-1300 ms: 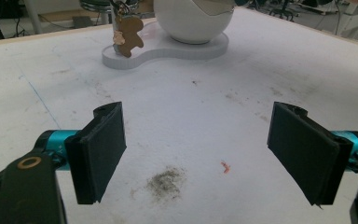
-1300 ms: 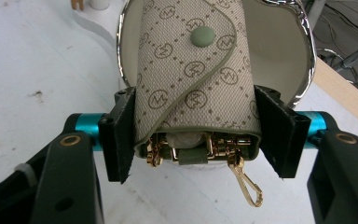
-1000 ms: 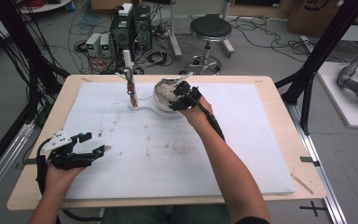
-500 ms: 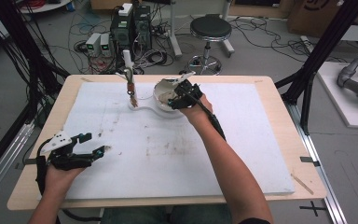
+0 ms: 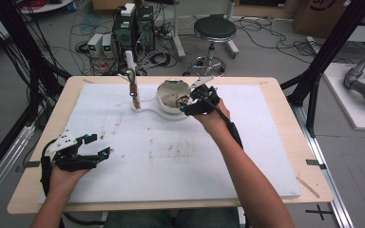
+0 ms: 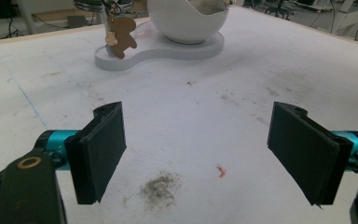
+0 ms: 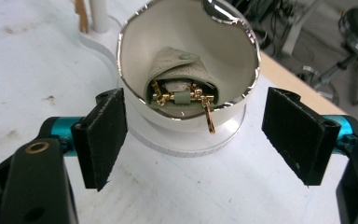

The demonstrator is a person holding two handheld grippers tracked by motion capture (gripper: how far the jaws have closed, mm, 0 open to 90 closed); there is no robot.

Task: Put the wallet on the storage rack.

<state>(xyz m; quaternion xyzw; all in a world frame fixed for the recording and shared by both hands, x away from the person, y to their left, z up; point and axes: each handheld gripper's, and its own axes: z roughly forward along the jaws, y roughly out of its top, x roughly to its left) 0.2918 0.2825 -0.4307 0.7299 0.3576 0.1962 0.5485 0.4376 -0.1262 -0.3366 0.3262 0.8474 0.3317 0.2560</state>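
High view, from above the person's side of the table: a white sheet covers the wooden table, and at its far middle a white bowl sits on a flat white stand. A thin post rises from the stand's left lobe, with a small brown figure-shaped charm hanging on it. The right gripper is held just beside the bowl's right rim, its jaws spread wide and having just been opening, with nothing between them.

Right gripper view: the two black pads stand well apart on either side of the tilted bowl, not touching it. Inside the bowl lies a small pale green pouch with gold fittings, and a gold clasp piece hangs out over the bowl's silver-edged rim.

Left gripper, near the table's front left corner, rests in the hand above the sheet, well apart from the bowl. Left gripper view: its jaws are wide open and hold nothing; between them the sheet shows a grey smudge and a tiny red scrap. Farther off stand the bowl, its stand and the brown charm.
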